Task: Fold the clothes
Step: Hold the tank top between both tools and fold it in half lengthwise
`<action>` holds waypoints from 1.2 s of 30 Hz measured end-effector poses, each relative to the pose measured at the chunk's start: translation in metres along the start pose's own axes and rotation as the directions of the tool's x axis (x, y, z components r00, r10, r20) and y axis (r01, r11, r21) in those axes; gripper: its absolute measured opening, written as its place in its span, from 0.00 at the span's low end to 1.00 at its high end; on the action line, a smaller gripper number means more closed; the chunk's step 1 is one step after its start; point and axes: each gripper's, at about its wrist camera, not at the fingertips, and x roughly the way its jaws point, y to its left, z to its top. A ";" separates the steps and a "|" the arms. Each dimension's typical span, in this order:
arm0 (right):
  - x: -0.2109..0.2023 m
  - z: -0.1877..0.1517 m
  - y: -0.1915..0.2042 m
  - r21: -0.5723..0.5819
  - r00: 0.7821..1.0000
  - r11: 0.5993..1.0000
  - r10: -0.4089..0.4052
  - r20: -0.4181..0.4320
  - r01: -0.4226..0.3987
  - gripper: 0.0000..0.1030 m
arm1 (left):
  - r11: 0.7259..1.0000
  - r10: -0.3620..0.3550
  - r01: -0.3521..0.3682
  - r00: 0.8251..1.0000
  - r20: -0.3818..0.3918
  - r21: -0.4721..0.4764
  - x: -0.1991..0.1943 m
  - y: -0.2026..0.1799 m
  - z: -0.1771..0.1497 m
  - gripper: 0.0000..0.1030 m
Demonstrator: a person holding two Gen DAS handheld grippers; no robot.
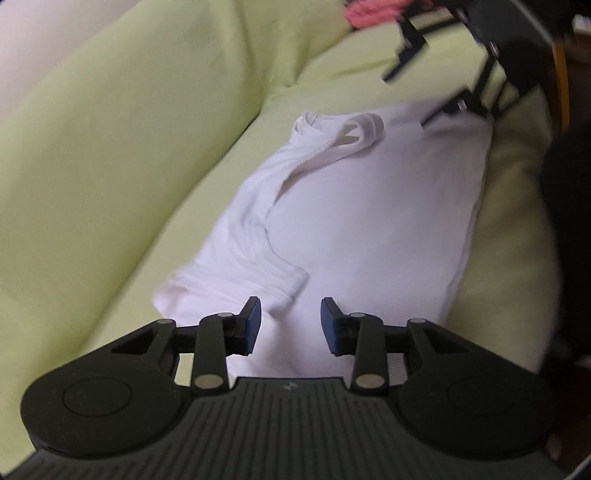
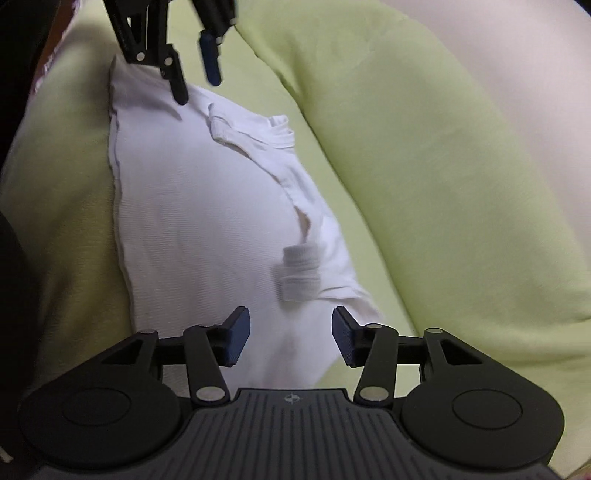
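Nearest my left camera, the left gripper (image 1: 291, 325) hangs with its fingers apart and nothing between the blue pads (image 1: 254, 321), just over the near end of the white shirt (image 1: 369, 221). On my right camera the right gripper (image 2: 291, 338) is likewise released, empty, above the shirt's other end. The shirt lies folded into a long band on a pale green sheet (image 1: 110, 166), sleeves (image 2: 300, 273) tucked on top, collar (image 1: 332, 136) toward the raised green fold (image 2: 424, 147) running alongside. I see a cream wall (image 2: 517, 55) past the fold, and something pink (image 1: 369, 13) beyond the sheet's far edge, too blurred to name.
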 end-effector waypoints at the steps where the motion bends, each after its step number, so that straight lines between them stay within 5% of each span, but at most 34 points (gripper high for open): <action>1: 0.004 0.005 0.008 -0.029 1.000 0.999 -0.015 -0.004 0.015 0.46 | 0.998 0.021 -0.020 1.000 -0.011 0.055 0.005 -0.003 0.001 0.32; 6: 0.026 0.014 0.030 -0.154 0.998 0.986 -0.059 -0.002 0.058 0.44 | 0.933 0.084 -0.059 0.995 -0.056 0.356 0.033 -0.022 0.000 0.31; 9: 0.039 0.016 0.031 -0.193 0.997 0.978 -0.072 0.007 0.072 0.42 | 0.894 0.094 -0.067 0.995 -0.039 0.443 0.040 -0.027 -0.003 0.29; 11: 0.048 0.017 0.028 -0.195 0.998 0.979 -0.059 0.001 0.058 0.37 | 0.895 0.083 -0.054 0.996 -0.045 0.443 0.042 -0.023 -0.002 0.25; 12: 0.052 0.018 0.026 -0.191 0.999 0.981 -0.046 -0.004 0.045 0.26 | 0.900 0.073 -0.044 0.996 -0.051 0.433 0.043 -0.021 -0.001 0.14; 13: 0.057 0.019 0.024 -0.187 0.999 0.982 -0.033 -0.009 0.031 0.02 | 0.908 0.067 -0.038 0.996 -0.056 0.416 0.041 -0.020 -0.001 0.08; 19: 0.038 0.019 0.020 -0.284 0.999 0.957 -0.046 0.023 0.051 0.03 | 0.973 0.003 -0.001 1.000 -0.011 0.231 -0.002 -0.004 0.009 0.07; 24: 0.007 0.011 0.035 -0.390 1.000 0.921 -0.018 0.005 0.018 0.04 | 0.971 -0.006 0.008 1.000 -0.010 0.238 -0.030 -0.024 0.005 0.07; 36: -0.021 0.005 0.059 -0.323 1.000 0.946 0.017 -0.024 -0.024 0.04 | 0.984 0.010 -0.007 1.000 -0.016 0.180 -0.042 -0.060 -0.009 0.08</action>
